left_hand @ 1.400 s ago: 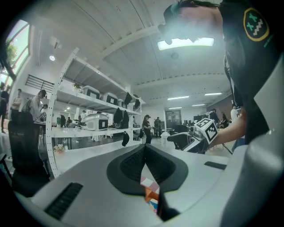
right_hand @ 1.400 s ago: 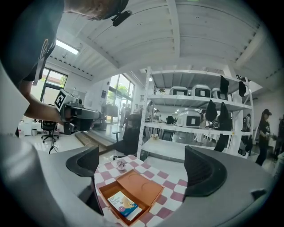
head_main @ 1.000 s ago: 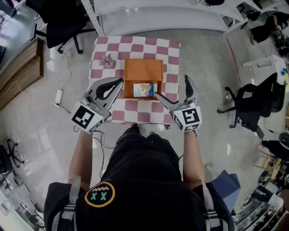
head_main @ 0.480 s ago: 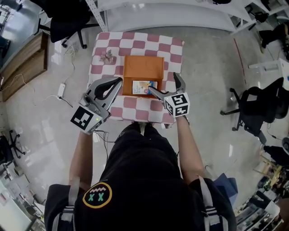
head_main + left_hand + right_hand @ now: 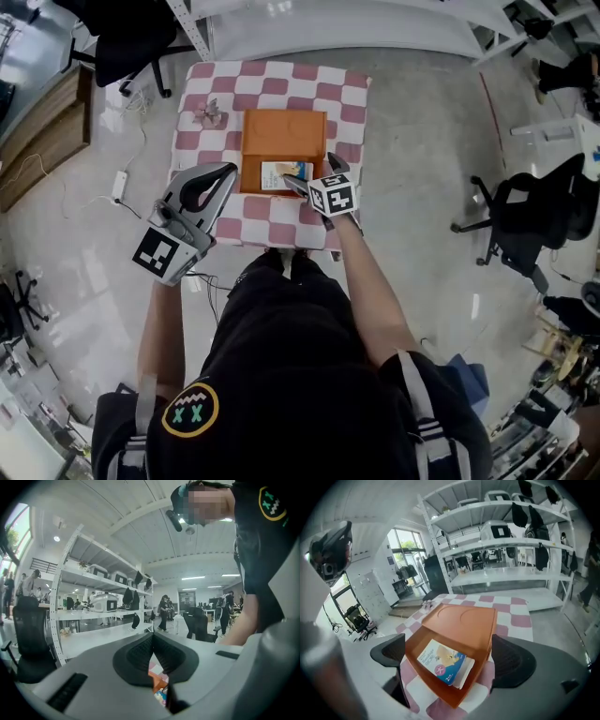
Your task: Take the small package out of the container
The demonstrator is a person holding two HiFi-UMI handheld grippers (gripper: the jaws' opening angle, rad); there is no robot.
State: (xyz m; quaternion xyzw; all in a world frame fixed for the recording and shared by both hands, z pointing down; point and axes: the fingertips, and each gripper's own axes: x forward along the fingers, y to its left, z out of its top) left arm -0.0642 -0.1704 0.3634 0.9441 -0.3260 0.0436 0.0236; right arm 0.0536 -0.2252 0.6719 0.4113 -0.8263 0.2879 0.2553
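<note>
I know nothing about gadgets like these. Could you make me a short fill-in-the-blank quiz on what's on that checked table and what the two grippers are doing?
1. The small package lies inside the ____ container.
2. The right gripper, aimed at the package, is ____.
3. The left gripper, holding nothing, is ____.
4. The tablecloth is checked pink and ____.

Missing words: orange; open; shut; white.
</note>
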